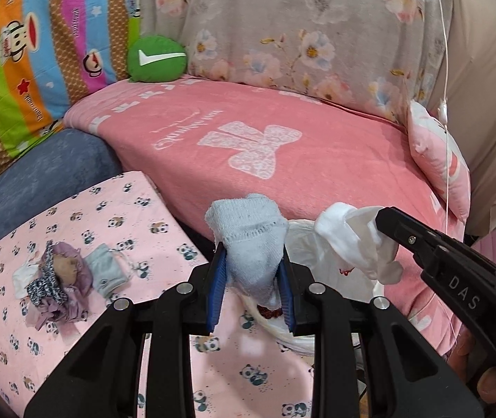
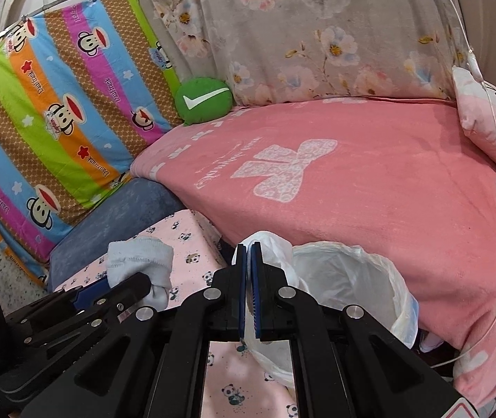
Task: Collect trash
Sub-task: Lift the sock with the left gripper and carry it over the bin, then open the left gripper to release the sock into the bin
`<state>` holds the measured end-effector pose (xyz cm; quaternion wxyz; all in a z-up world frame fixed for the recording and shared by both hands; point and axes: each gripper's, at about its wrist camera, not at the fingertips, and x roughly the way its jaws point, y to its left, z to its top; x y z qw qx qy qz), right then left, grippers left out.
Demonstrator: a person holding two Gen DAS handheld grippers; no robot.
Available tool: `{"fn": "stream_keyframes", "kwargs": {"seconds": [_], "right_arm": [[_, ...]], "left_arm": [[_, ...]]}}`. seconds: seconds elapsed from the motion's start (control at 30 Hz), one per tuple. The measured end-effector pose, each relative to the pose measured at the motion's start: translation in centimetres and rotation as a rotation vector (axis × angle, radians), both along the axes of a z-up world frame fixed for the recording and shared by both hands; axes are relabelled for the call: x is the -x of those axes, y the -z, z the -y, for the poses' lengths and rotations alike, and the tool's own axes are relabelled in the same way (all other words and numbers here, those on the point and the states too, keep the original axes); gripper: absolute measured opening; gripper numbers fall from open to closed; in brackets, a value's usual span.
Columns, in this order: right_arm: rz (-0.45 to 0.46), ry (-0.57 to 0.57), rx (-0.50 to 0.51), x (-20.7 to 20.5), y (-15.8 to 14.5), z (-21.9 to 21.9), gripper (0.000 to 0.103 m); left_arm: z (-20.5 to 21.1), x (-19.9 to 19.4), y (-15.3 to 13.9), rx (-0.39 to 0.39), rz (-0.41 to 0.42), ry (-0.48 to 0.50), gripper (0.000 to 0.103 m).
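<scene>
My left gripper (image 1: pixel 250 254) is shut on a light blue sock (image 1: pixel 248 233) and holds it up beside the white trash bag (image 1: pixel 349 240). The sock also shows in the right wrist view (image 2: pixel 139 261), with the left gripper (image 2: pixel 108 296) at lower left. My right gripper (image 2: pixel 248 247) is shut on the rim of the white trash bag (image 2: pixel 345 278), holding its mouth open; the bag's inside looks empty. The right gripper (image 1: pixel 383 219) enters the left wrist view from the right. A pile of small cloth scraps (image 1: pixel 56 278) and a grey piece (image 1: pixel 106 268) lie on the panda-print cloth (image 1: pixel 73 331).
A pink blanket (image 1: pixel 265 146) covers the sofa seat behind the bag. A green check-mark cushion (image 1: pixel 157 57), striped monkey-print sheet (image 1: pixel 31 62), floral cover (image 1: pixel 300 28) and pink pillow (image 1: pixel 439 160) stand at the back. A thin white cord (image 1: pixel 444 104) hangs at right.
</scene>
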<state>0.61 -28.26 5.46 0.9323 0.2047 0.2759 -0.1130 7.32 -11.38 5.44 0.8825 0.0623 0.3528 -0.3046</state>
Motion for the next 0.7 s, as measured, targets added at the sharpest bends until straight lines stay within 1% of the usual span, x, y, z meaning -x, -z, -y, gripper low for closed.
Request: {"fn": "stream_keyframes", "kwargs": {"seconds": [0.17, 0.43, 0.6, 0.67, 0.7], "right_arm": [[-0.010, 0.025, -0.015, 0.5, 0.9, 1.7, 0.005], [-0.023, 0.046, -0.024, 0.8, 1.8, 3.2, 0.005], [-0.035, 0.054, -0.024, 0.8, 2.2, 3.6, 0.008], [-0.036, 0.061, -0.025, 0.7, 2.4, 3.8, 0.009], [-0.036, 0.067, -0.025, 0.7, 2.5, 3.8, 0.009]], "left_arm": [[1.9, 0.3, 0.5, -0.020, -0.018, 0.043, 0.027], [4.0, 0.5, 1.2, -0.047, -0.030, 0.079, 0.028], [5.0, 0.0, 1.6, -0.038, -0.045, 0.089, 0.028], [5.4, 0.0, 1.7, -0.041, -0.041, 0.093, 0.031], [5.6, 0.0, 1.8, -0.045, -0.041, 0.091, 0.035]]}}
